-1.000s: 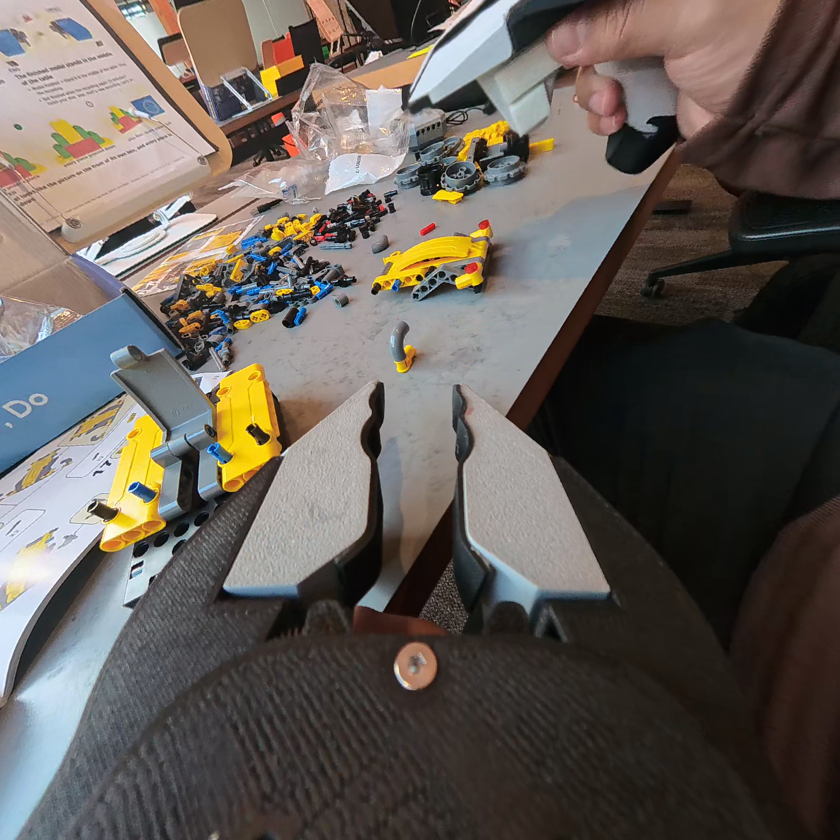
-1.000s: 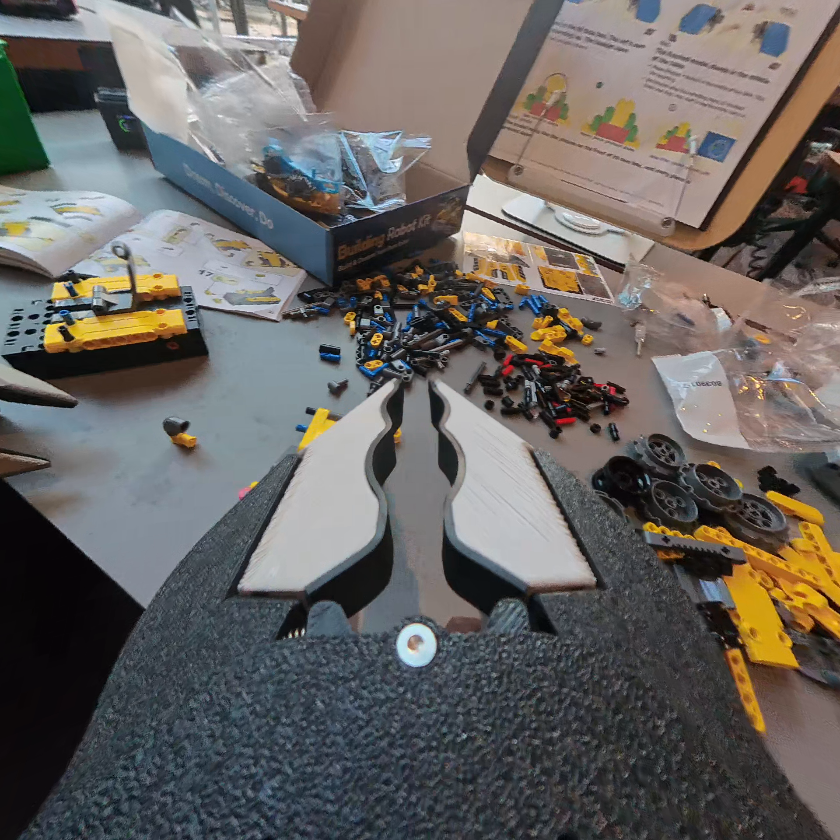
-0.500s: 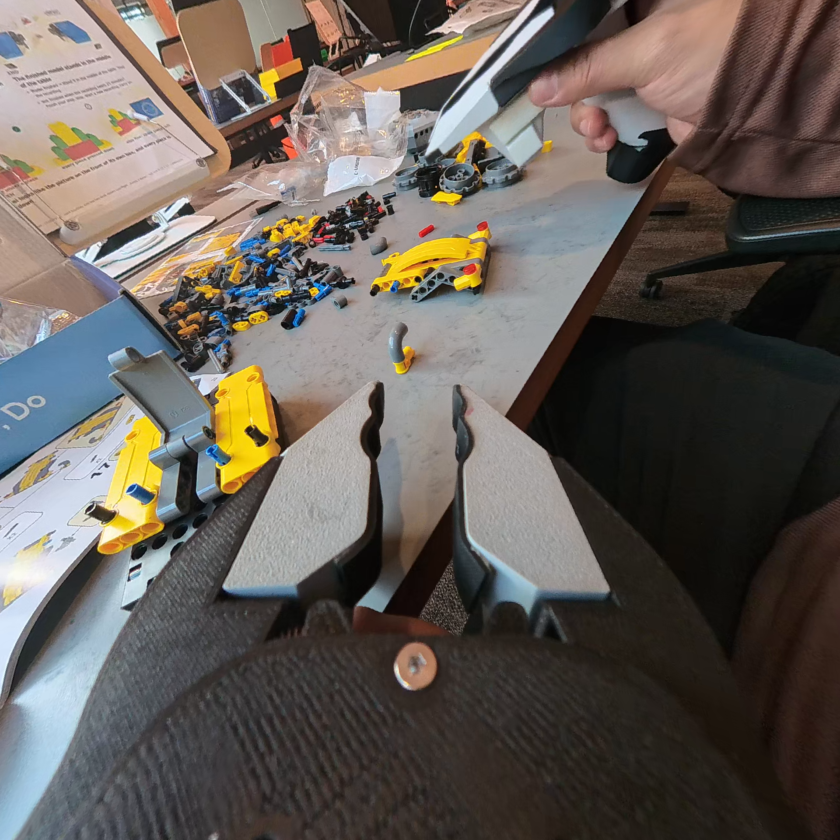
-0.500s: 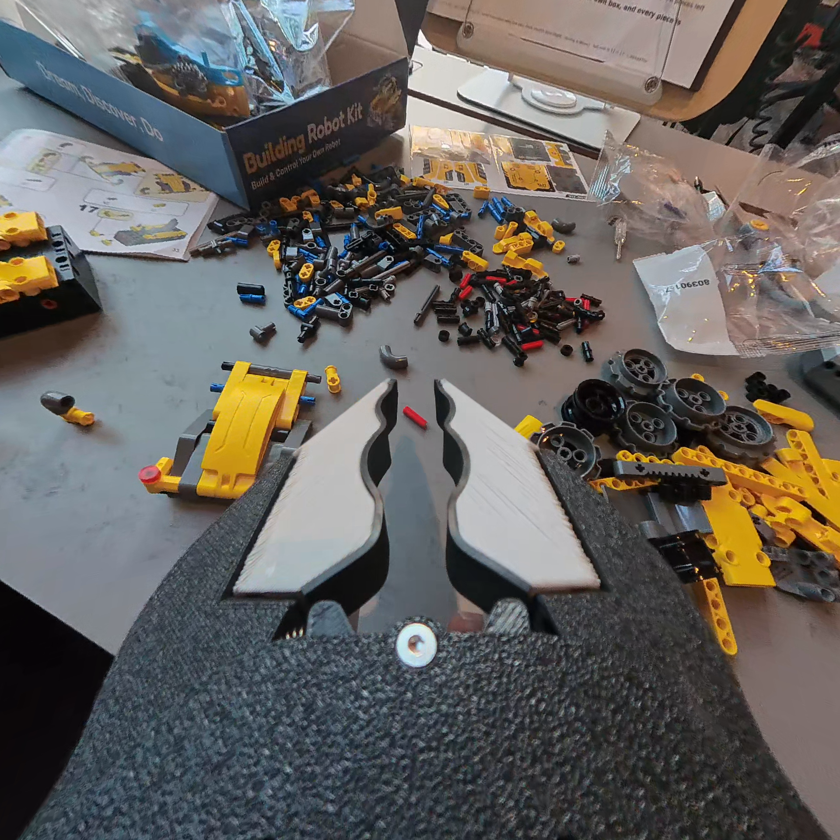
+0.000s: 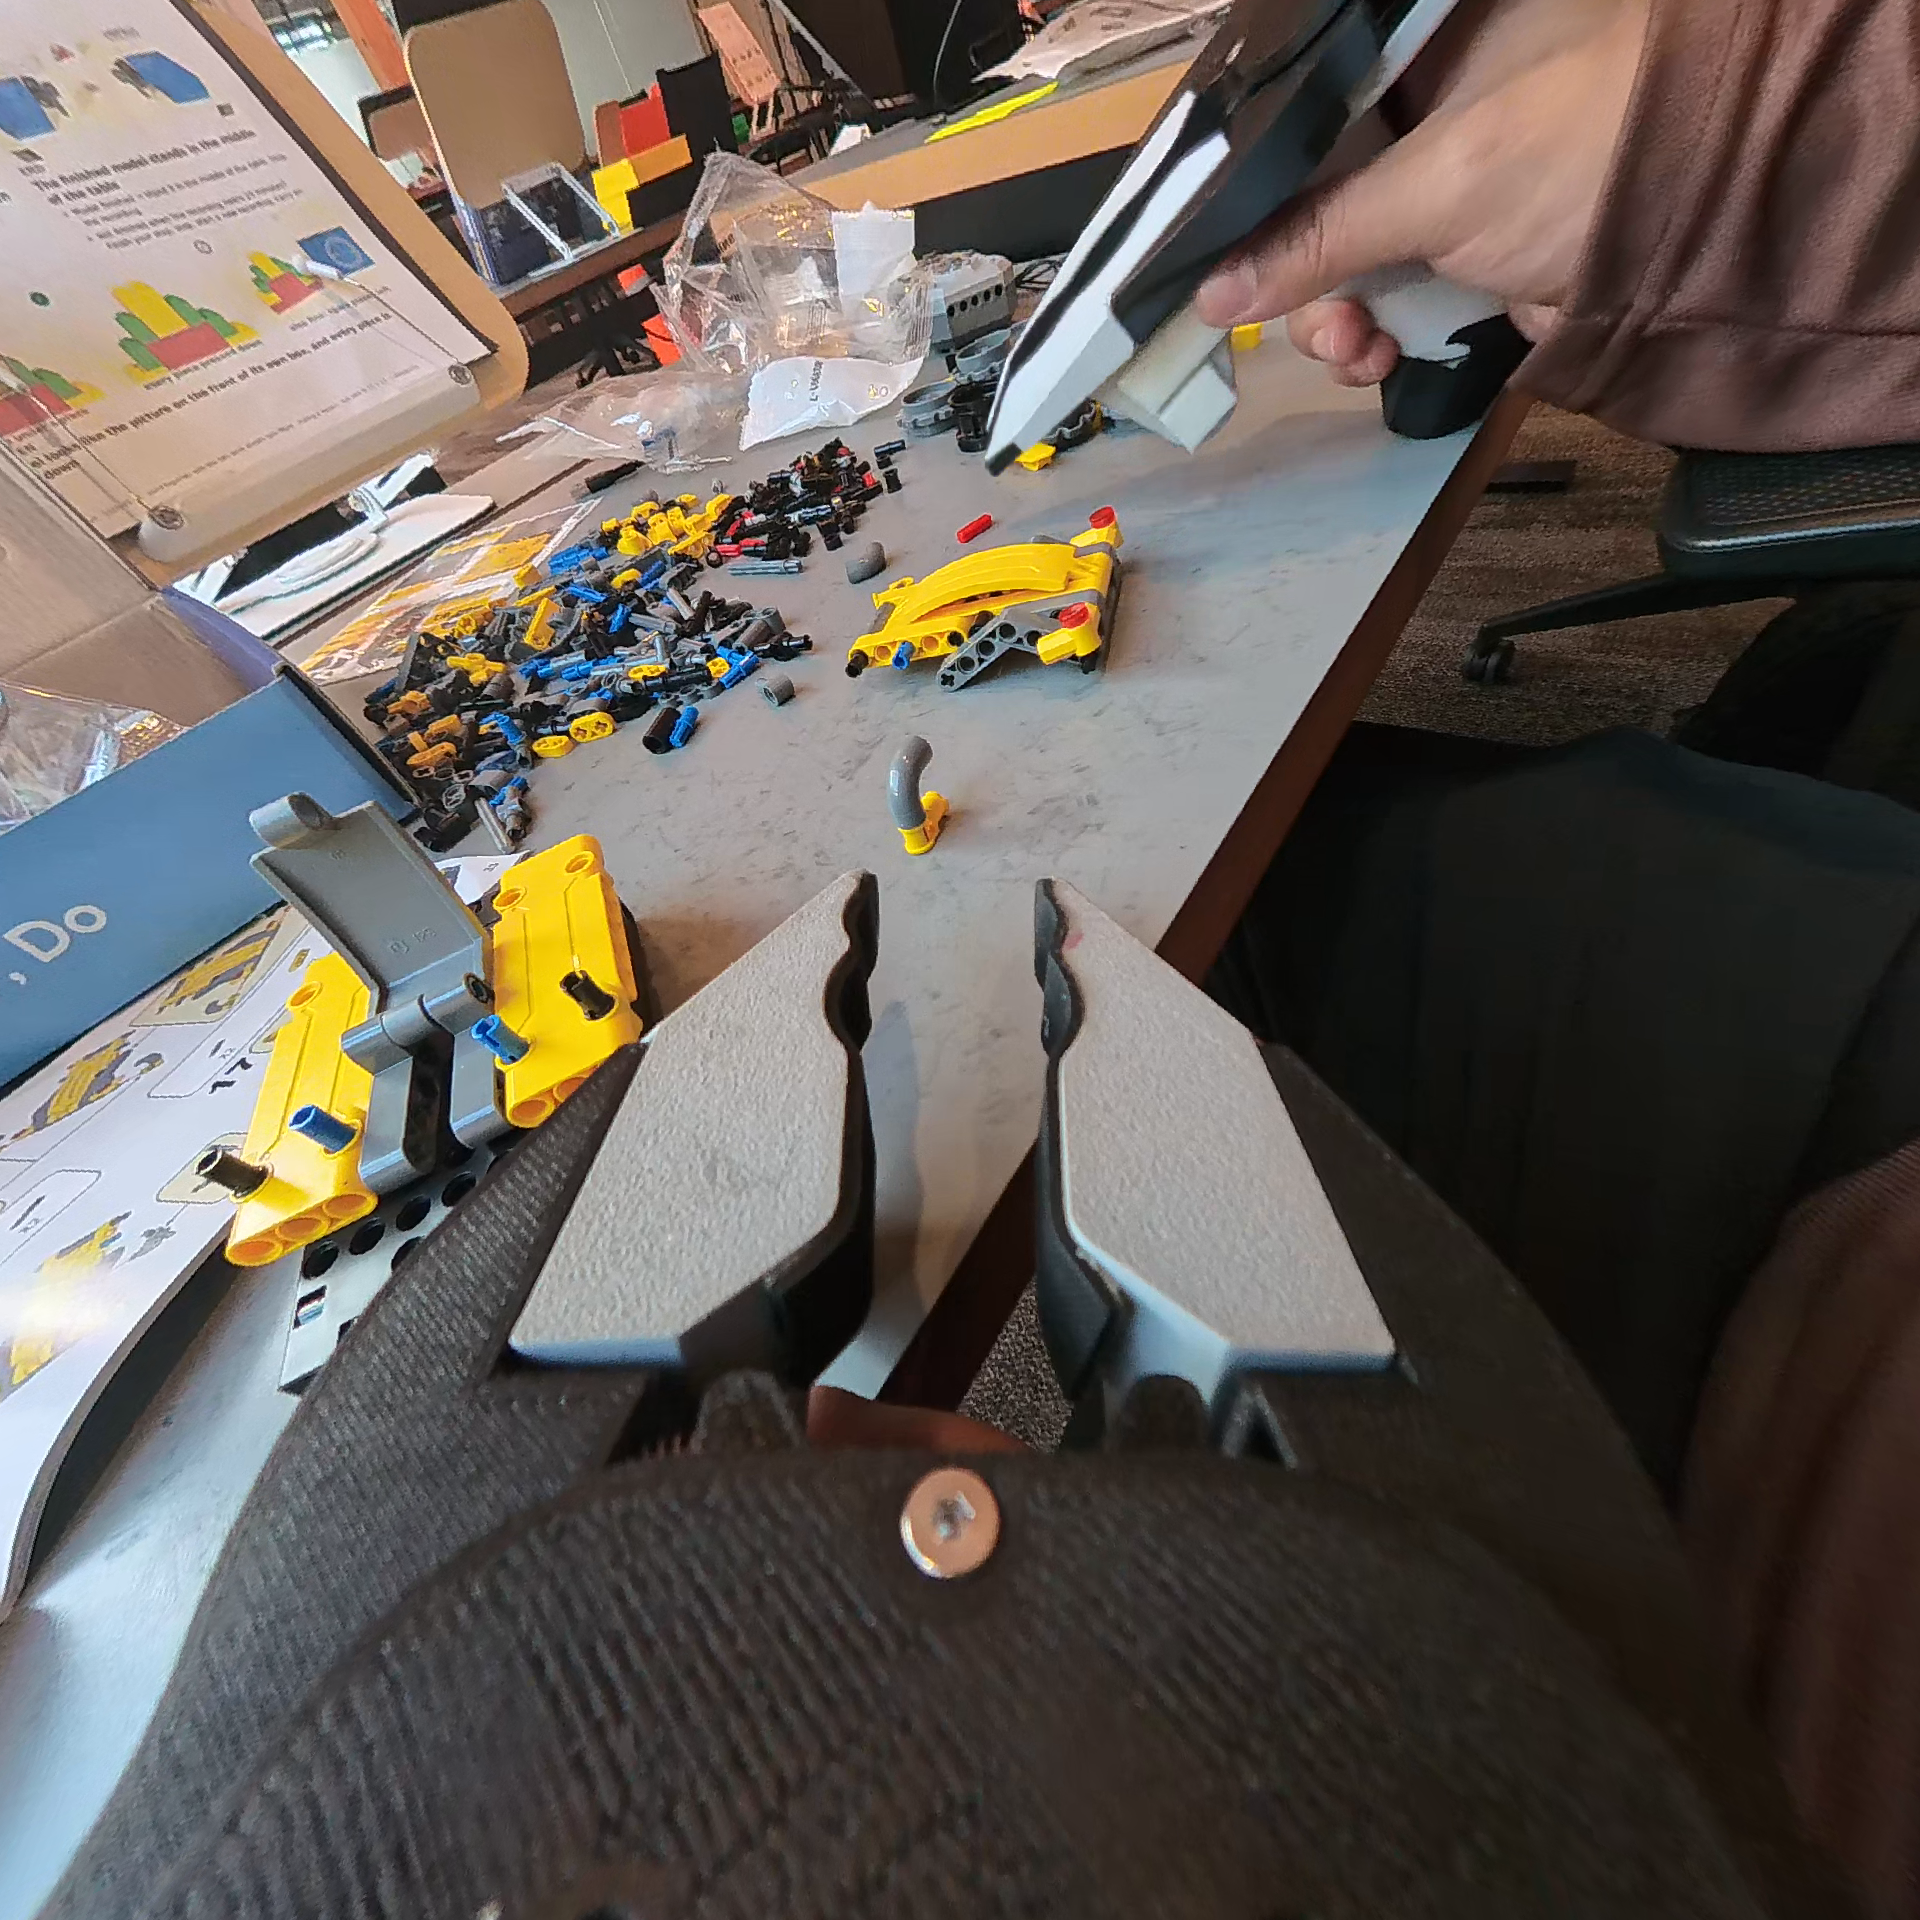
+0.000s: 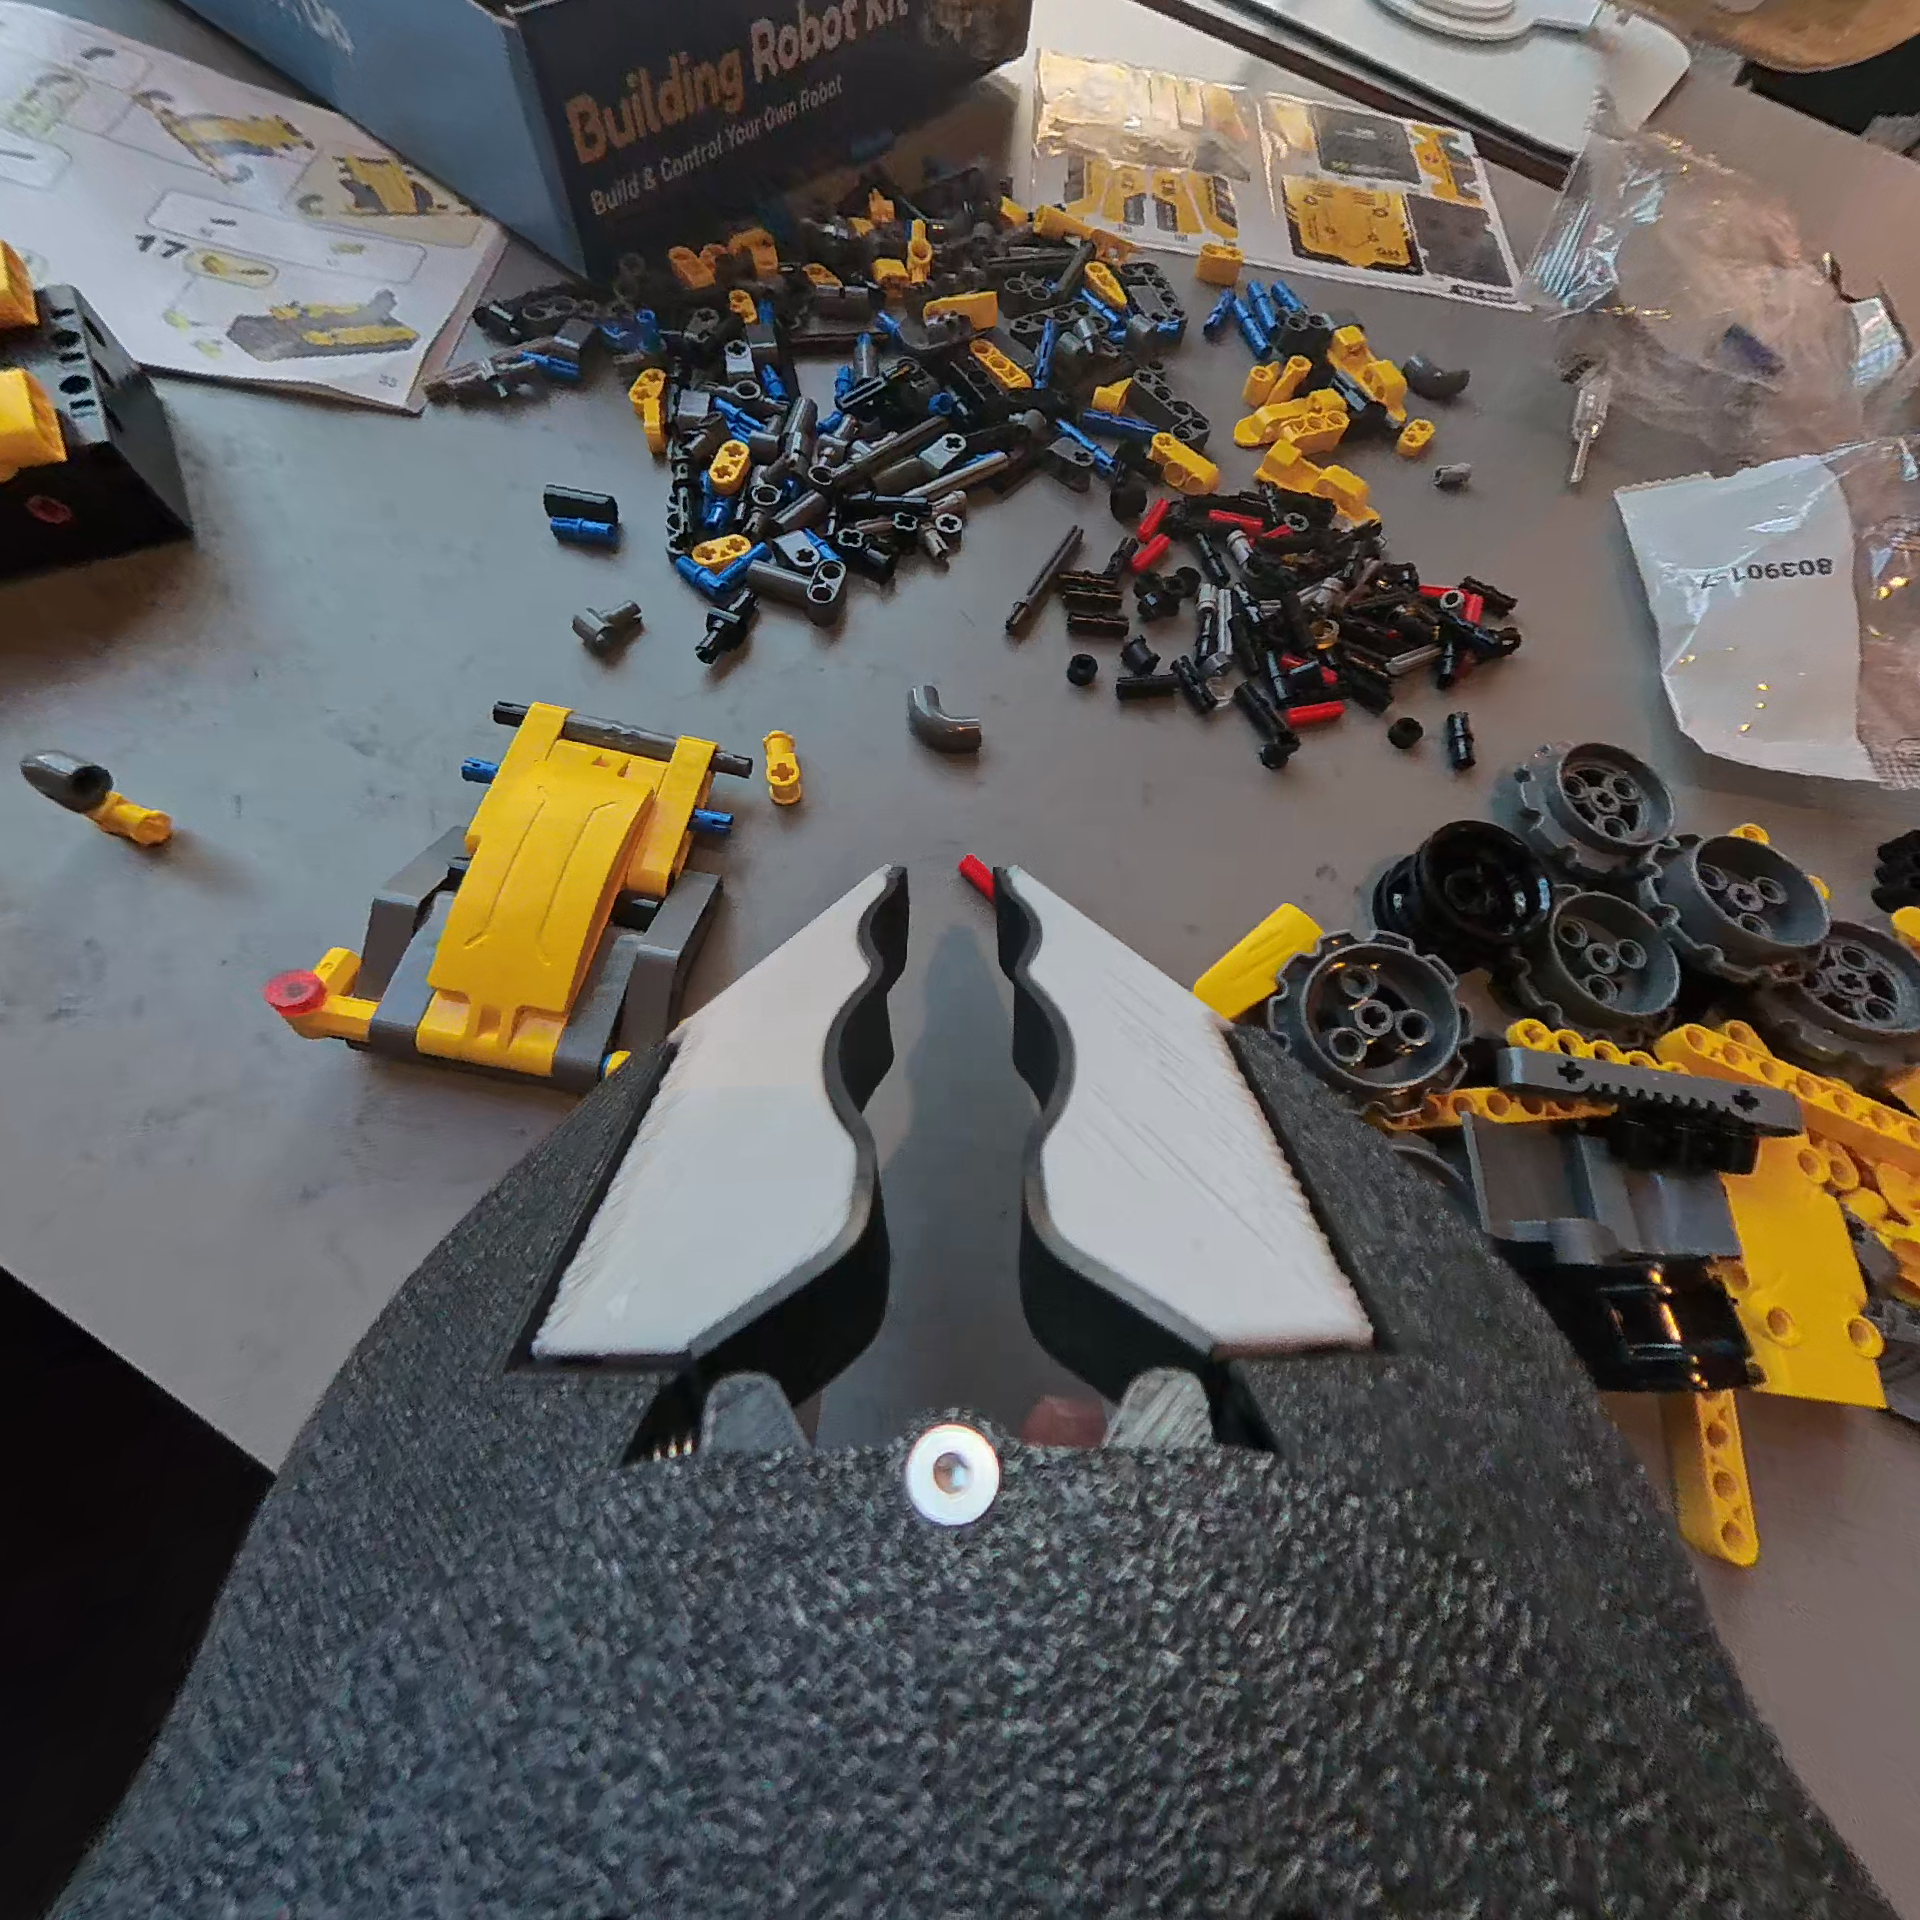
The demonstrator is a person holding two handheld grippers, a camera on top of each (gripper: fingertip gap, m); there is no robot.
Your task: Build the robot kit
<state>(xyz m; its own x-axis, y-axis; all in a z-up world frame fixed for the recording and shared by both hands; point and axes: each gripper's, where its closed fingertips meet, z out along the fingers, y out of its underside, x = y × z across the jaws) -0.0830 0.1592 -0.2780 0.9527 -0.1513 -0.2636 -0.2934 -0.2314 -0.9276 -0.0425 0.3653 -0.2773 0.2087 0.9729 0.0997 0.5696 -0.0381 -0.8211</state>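
Two tongs: left gripper [image 5: 954,902] and right gripper [image 6: 948,875] both gape, empty. Red pin [image 6: 975,871] at 12 o'clock. Perhaps six wheels [image 6: 1605,914] at 2 o'clock. Grey table [image 6: 260,665].

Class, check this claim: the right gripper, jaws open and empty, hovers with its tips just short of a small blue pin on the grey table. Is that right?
One detail is wrong: the pin is red, not blue. The right wrist view shows the right gripper open and empty, its tips just short of a small red pin on the grey table.
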